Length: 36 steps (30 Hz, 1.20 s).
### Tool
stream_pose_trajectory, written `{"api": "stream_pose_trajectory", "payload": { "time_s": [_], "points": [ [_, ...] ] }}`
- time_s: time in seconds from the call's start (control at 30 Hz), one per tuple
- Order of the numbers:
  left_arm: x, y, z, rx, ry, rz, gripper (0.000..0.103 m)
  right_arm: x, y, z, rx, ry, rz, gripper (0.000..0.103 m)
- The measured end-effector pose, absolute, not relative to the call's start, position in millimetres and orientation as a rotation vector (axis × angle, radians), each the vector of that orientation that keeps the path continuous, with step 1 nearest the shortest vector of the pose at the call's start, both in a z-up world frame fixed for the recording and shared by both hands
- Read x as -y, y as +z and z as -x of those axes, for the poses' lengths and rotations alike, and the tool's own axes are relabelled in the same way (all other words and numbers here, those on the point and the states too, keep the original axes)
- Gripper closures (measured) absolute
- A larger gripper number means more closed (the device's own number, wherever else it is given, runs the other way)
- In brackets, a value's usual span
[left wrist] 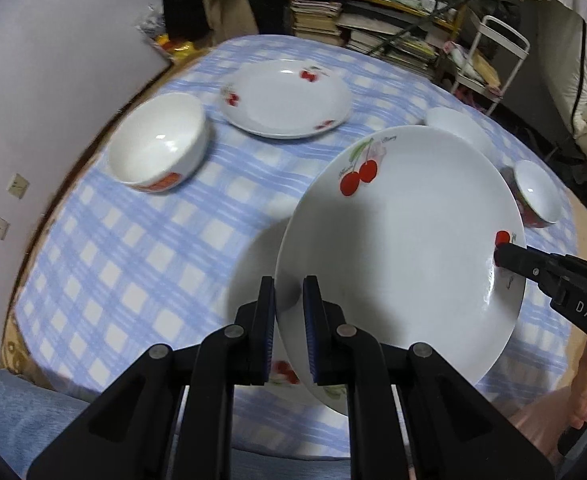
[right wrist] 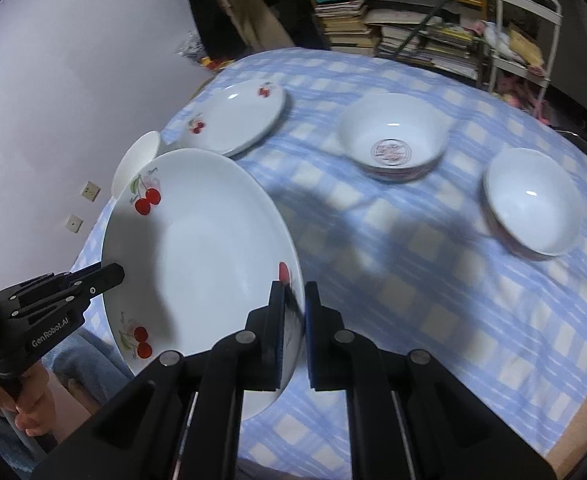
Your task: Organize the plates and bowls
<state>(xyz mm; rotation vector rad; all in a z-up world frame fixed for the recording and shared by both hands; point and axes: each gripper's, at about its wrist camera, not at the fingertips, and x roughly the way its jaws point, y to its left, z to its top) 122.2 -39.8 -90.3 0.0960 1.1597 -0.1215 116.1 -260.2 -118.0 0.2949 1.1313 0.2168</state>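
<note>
Left tongs (left wrist: 288,328), right tongs (right wrist: 294,334): each clamps opposite rims of cherry plate (left wrist: 397,248), tilted above another plate (left wrist: 253,272) on worktop (left wrist: 133,264). Advice: level, lower evenly, release together. Beyond: far plate (left wrist: 285,98), three bowls (left wrist: 159,142).

You hold a white plate (left wrist: 405,248) printed with red cherries on green stems. Beyond that plate: blue-and-white checked tablecloth (left wrist: 141,264), white bowl (left wrist: 159,142) with orange-red band. Your hand-held gripper (left wrist: 289,320): black, blue pads.
</note>
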Motion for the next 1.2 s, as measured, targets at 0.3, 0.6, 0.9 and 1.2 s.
{"api": "stream_pose_trajectory", "payload": {
  "time_s": [0.3,0.6,0.9,1.2],
  "points": [
    [6.3,-122.5,-120.8,-1.190,-0.019,-0.055,0.089,216.2,-148.4,-126.7,-1.166,0.268,-0.247,0.092],
    [1.0,-167.8,-133.7,-1.285,0.048,-0.063,0.090,199.4,-173.4,-137.0,-1.166,0.246,-0.199,0.093],
    [5.3,-183.9,-133.9,-1.315,0.057,-0.097,0.094,197.0,-183.0,-133.1,-1.128,0.222,-0.187,0.095],
    [3.1,-184.1,-135.2,-1.317,0.063,-0.067,0.093,200.0,-184.6,-129.3,-1.104,0.215,-0.218,0.095]
  ]
}}
